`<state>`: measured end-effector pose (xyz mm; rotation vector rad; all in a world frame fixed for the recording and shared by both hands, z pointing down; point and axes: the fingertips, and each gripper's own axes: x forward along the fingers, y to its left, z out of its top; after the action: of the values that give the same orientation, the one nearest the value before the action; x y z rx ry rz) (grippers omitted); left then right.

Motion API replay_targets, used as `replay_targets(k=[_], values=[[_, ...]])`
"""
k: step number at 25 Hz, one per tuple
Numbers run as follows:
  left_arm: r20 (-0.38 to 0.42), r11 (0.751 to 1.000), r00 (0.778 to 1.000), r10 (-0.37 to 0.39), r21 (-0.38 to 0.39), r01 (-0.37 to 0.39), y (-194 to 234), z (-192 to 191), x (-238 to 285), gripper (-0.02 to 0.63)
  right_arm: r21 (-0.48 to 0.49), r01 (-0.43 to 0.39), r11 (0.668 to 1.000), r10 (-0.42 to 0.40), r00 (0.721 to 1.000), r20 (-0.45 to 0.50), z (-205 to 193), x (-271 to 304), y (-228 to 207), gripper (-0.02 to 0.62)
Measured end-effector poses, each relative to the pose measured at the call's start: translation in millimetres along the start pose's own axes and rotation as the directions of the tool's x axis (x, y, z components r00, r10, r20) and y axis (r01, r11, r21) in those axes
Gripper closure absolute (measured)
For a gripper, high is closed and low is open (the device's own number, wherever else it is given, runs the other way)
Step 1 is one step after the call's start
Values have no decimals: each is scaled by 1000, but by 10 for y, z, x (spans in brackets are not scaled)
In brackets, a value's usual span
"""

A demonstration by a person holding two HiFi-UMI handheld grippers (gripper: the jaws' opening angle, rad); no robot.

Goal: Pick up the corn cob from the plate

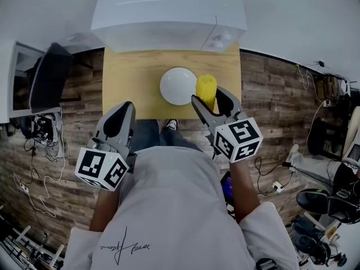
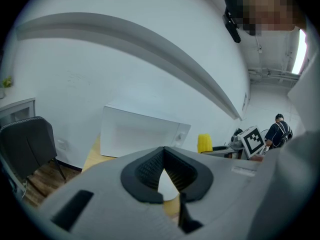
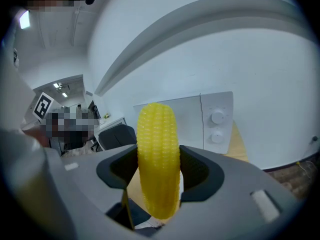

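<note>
The yellow corn cob stands upright between the jaws of my right gripper, lifted just right of the empty white plate. In the right gripper view the cob fills the gap between the dark pads, which are shut on its middle. My left gripper hovers at the table's near edge, left of the plate, with its jaws shut and nothing in them. From the left gripper view the cob shows far to the right.
A white microwave stands at the back of the small wooden table, right behind the plate. Wood floor, cables and a dark chair surround the table. The person's legs are against its front edge.
</note>
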<state>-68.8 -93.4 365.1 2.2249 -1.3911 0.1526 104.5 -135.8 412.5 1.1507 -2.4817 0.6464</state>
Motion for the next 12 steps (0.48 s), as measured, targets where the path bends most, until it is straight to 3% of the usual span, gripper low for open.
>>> replay_targets(k=[12], values=[[0, 1000, 1000, 20, -12, -20, -1, -64, -30, 612, 5, 27, 1000, -28, 993, 117, 127, -260, -29, 331]])
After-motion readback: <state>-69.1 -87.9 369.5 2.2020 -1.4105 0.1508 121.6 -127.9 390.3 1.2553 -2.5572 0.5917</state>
